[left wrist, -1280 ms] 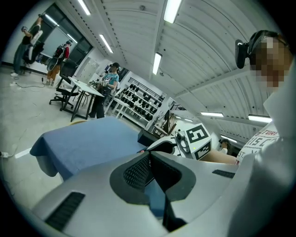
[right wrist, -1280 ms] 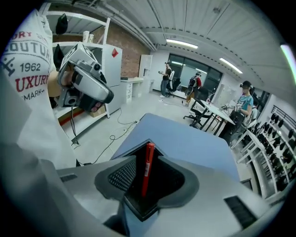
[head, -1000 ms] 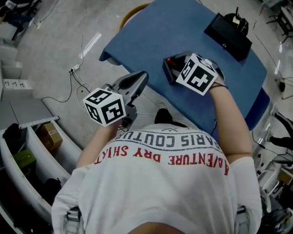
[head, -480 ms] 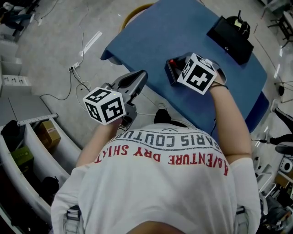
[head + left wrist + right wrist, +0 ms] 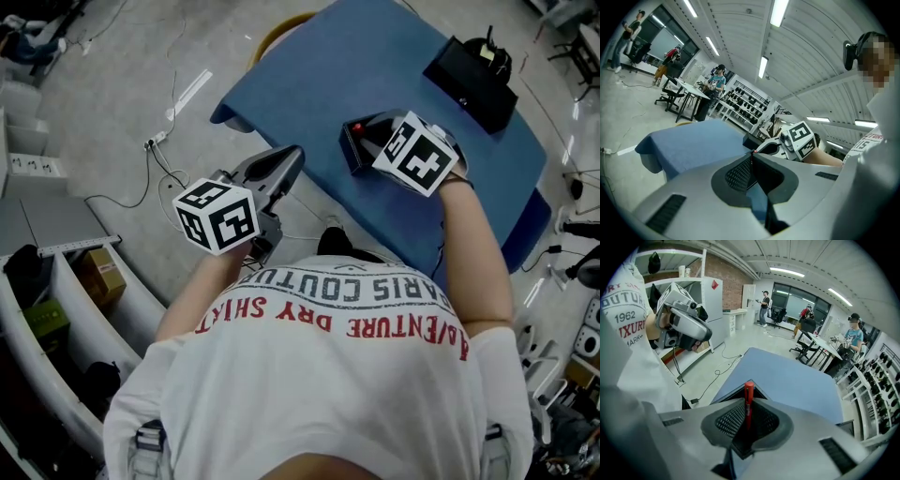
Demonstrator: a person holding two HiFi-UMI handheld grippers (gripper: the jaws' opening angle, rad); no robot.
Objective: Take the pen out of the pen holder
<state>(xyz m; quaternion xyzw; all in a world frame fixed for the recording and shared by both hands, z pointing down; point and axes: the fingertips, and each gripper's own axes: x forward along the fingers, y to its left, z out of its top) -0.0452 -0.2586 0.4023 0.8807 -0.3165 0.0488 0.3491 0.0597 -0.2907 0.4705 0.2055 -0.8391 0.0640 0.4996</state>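
Red pen stands upright in the dark pen holder, red cap clear of the rim, not lifted out. In the head view only its red tip shows, at 1 o'clock from picture centre

Right gripper: jaws closing, the pen's barrel pinched between the mesh pads, cap poking past the jaw tips. Gripper points steeply down into the holder; its marker cube covers much of the holder from above

Pen holder sits on the blue-covered desk, near the desk's 6 o'clock edge. Black box on the same desk, well apart from the holder at its 2 o'clock

Left gripper: jaws pressed together, nothing between them. Held off the desk, just beside its 7 o'clock edge, over the grey floor, pointing toward the holder. Its marker cube sits at 9 o'clock from picture centre

Person's white printed T-shirt fills the 6 o'clock half of the head view. Thin cable lies on the floor at 10 o'clock; cardboard box in a low shelf at 9 o'clock
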